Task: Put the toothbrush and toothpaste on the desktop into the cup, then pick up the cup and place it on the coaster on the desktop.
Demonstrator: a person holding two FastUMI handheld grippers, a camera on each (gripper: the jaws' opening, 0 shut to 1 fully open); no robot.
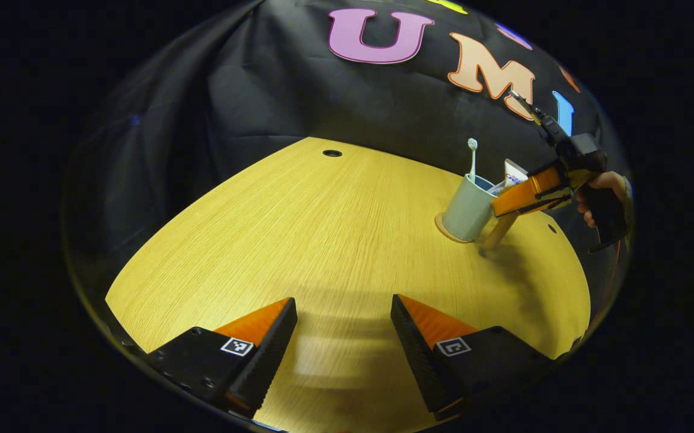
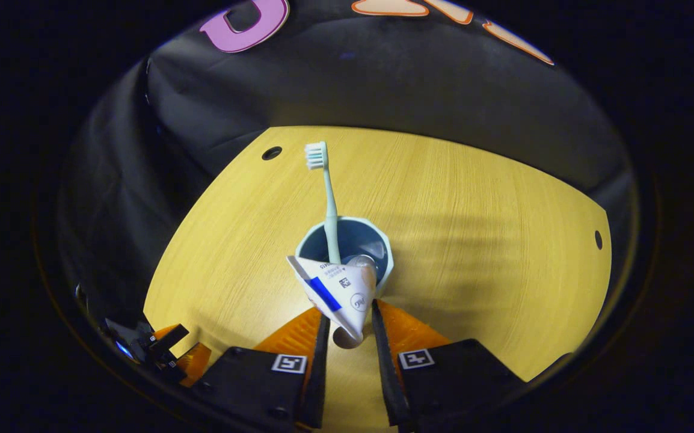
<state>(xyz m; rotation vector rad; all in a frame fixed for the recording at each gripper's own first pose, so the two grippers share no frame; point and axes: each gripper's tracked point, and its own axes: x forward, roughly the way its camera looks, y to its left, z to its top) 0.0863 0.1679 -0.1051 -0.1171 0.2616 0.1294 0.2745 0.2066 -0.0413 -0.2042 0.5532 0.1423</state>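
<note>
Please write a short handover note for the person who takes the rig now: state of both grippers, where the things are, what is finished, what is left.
Left gripper: open, holding nothing, low over the bare wooden desktop, far from the cup.
Right gripper: fingers nearly closed beside the cup; the tail of the toothpaste tube hangs over the gap. Whether they pinch anything cannot be told.
Things: toothbrush and toothpaste stand in the cup; the cup sits on the round coaster.
Done: both items loaded, cup on coaster.
Left: seemingly only to draw the right gripper away without tipping the cup.
</note>
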